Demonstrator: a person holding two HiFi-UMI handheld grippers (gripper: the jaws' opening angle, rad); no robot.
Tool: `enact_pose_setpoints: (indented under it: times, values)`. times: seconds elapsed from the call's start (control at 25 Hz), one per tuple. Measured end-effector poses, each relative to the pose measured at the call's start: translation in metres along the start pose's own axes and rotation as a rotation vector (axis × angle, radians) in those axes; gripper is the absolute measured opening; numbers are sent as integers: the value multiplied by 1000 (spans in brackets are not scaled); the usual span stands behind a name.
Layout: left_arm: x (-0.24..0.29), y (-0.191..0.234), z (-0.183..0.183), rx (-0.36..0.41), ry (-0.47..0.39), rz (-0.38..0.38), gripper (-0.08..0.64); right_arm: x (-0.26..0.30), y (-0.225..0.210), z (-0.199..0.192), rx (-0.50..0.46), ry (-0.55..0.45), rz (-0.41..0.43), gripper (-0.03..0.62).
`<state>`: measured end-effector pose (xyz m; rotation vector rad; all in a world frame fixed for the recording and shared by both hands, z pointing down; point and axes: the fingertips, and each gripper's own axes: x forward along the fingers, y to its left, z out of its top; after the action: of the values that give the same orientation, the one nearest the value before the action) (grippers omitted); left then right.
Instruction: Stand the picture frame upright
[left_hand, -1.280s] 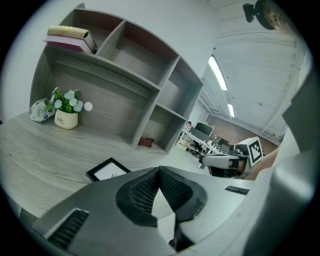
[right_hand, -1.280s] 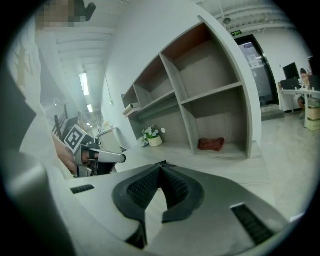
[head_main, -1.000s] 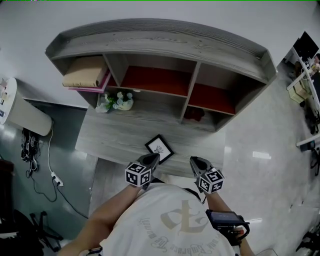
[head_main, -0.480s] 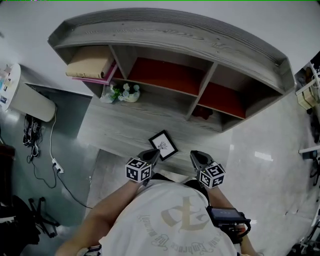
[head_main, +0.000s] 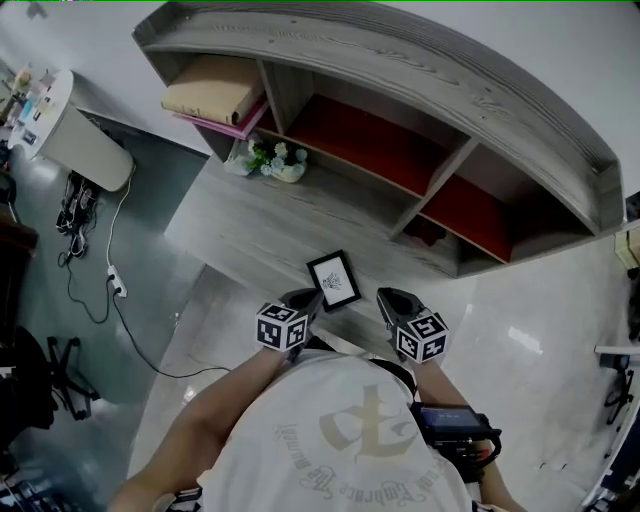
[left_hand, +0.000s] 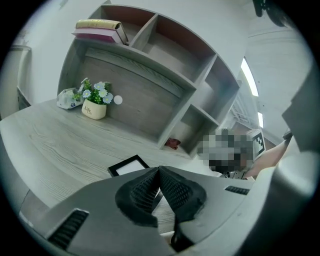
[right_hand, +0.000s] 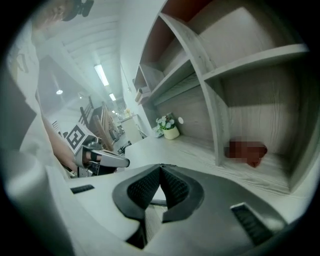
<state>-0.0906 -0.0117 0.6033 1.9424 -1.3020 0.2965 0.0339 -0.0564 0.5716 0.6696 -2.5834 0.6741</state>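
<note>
Two closed, empty tools angle down, left tool (head_main: 307, 298) and right tool (head_main: 386, 296) flanking the flat-lying picture frame (head_main: 334, 280).

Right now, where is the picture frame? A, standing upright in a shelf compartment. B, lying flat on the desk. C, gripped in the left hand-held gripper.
B: the picture frame lies flat, face up, on the desk near its front edge.
</note>
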Motion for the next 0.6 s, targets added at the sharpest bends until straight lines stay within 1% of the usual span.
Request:
enact_pose_setpoints:
  times: [0.2,0.4,0.6]
  values:
    - [6,8,-8,-36,21,47,6,24,2,-2,-12,45,61,6]
    - [11,23,-21,-77,54,119,6,47,5,-8,-25,104,107,6]
    - [19,38,-33,-150,89,147,6,70,1,-18,-10,168,119,6]
